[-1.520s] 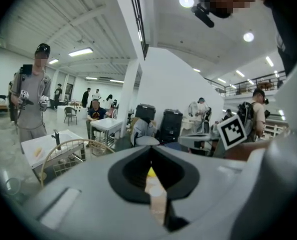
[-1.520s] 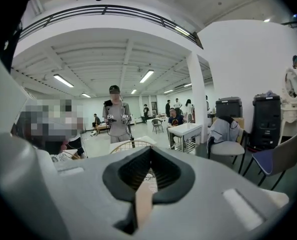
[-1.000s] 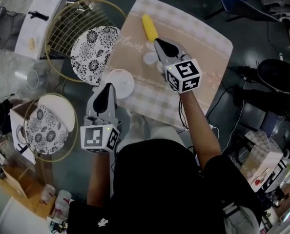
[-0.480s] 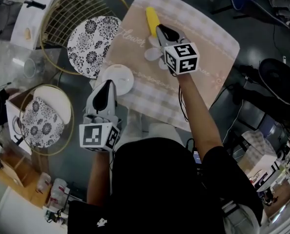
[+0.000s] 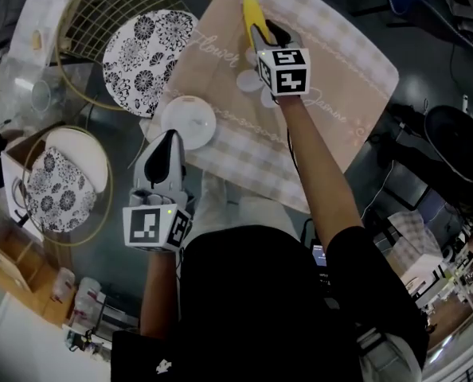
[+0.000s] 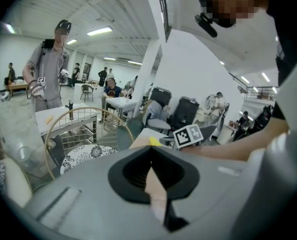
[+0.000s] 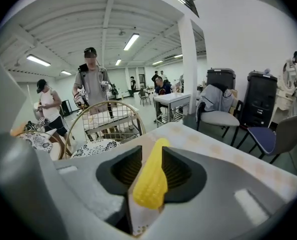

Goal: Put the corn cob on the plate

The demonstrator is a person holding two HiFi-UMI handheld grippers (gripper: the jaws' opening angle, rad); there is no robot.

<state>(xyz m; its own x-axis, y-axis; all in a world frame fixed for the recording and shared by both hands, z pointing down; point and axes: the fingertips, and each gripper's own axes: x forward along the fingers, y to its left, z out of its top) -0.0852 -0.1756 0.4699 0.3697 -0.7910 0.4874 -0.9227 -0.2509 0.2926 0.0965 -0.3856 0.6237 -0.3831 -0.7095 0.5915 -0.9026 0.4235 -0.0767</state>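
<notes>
Corn cob [image 5: 251, 10] lay at the far edge of the checked cloth [image 5: 332, 78], not yet lifted and well apart from every plate. Working from the left, we saw a flower-patterned plate [image 5: 53, 189] ringed in gold. Beyond it, a second patterned plate [image 5: 145, 62] rested on a wire rack [image 5: 101, 22]. A small white plate [image 5: 189, 122] sat at the cloth's near left corner. Which plate was meant we could not tell. Our left hand-held gripper [image 5: 169, 139] hovered just short of the white plate, its jaws together and nothing in them. Further right, the change was plain. A second before, the right hand-held gripper [image 5: 263, 33] had hung shut, short of the cob. It had since dropped forward over it. Its jaws had just been opening, and they stood partway apart with the cob between them, not yet squeezing it as far as we judged. That made closing on the cob the next step. The cob looked bright yellow, tapered and finely pebbled with kernels, and it lay lengthwise along the jaws.
</notes>
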